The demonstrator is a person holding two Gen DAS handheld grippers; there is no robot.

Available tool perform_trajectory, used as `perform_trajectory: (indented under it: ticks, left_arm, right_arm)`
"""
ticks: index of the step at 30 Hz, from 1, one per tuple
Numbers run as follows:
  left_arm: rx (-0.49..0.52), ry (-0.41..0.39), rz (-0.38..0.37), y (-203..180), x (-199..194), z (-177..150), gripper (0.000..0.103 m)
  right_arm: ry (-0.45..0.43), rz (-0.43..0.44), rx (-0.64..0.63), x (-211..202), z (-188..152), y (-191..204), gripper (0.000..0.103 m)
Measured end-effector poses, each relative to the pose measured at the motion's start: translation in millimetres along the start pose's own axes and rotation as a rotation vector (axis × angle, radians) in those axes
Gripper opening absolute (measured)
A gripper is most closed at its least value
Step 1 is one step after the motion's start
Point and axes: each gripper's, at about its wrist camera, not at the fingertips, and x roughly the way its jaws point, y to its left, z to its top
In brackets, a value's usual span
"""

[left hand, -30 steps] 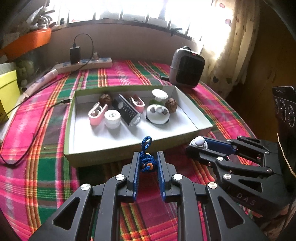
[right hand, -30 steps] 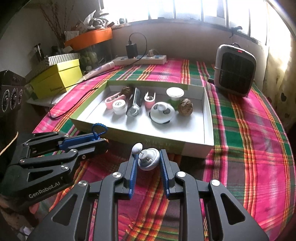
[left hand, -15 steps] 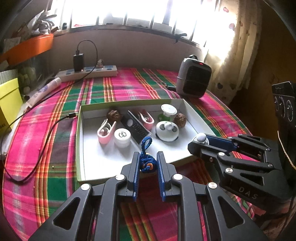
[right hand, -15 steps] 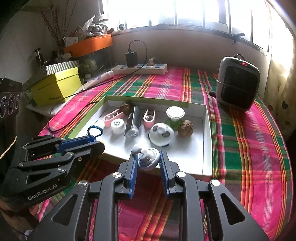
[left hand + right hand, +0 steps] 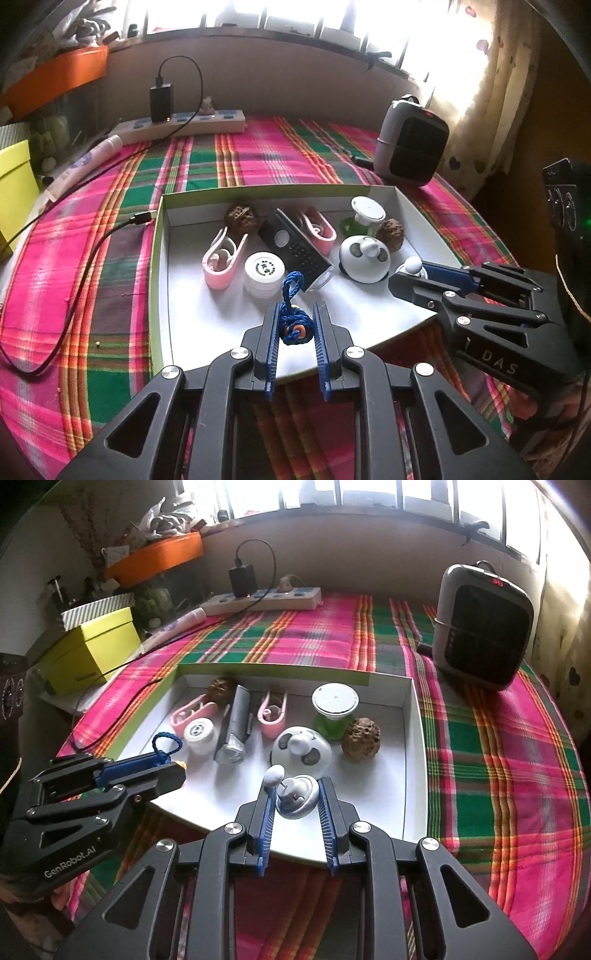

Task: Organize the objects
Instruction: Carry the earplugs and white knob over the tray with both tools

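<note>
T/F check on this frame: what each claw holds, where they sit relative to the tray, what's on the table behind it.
1. The left claw is shut on a blue braided cord charm. True.
2. The right claw is empty. False: it grips a small white knobbed toy.
3. Both claws are above the white tray. True, over its near part.
4. The tray holds nothing yet. False: it holds two pink clips, two brown nuts, a black remote, a white round fan and others.
5. The space heater stands inside the tray. False: it stands on the plaid cloth beyond the tray's far right corner.
</note>
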Motion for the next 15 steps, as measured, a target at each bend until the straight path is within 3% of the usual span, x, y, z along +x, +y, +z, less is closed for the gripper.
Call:
perform_trajectory:
  ticks: [15]
  left_arm:
    - [-0.013,0.024,0.038,5.1,17.4,6.3,0.017]
  right_arm:
    - [0.039,-0.06,-0.002,16.7,3.7,-9.7,0.024]
